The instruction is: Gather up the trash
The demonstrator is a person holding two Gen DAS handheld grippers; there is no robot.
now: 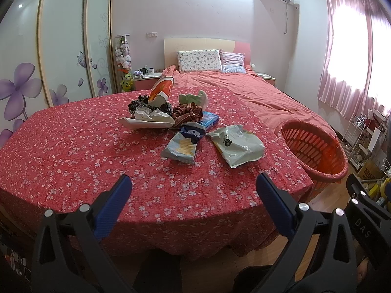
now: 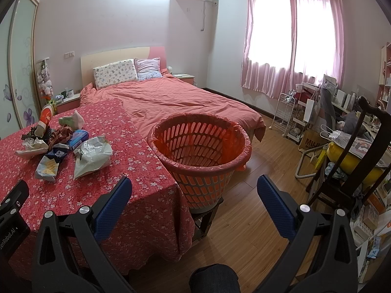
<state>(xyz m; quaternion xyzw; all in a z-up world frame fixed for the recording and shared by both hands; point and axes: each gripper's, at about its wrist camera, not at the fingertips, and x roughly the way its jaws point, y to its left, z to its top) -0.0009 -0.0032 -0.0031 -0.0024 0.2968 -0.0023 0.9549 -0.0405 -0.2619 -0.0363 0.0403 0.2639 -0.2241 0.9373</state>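
Note:
A heap of trash lies mid-table on the red flowered cloth [image 1: 73, 151]: a pale green bag [image 1: 235, 145], a light blue snack bag [image 1: 180, 146], a dark blue wrapper [image 1: 193, 131], a blue box [image 1: 209, 118], crumpled white paper [image 1: 149, 118] and an orange cup [image 1: 162, 88]. The heap also shows in the right wrist view, with the pale green bag [image 2: 91, 152] nearest. An orange basket [image 2: 200, 146] with a bag liner stands beside the table's right edge. My left gripper [image 1: 193, 185] is open and empty above the near table edge. My right gripper [image 2: 194, 186] is open and empty before the basket.
A bed [image 2: 171, 97] with a pink cover stands behind the table. A wardrobe [image 1: 61, 48] is at the left. A dark chair [image 2: 354, 161], a white rack [image 2: 286, 112] and clutter fill the right side. Wood floor [image 2: 256, 171] lies between.

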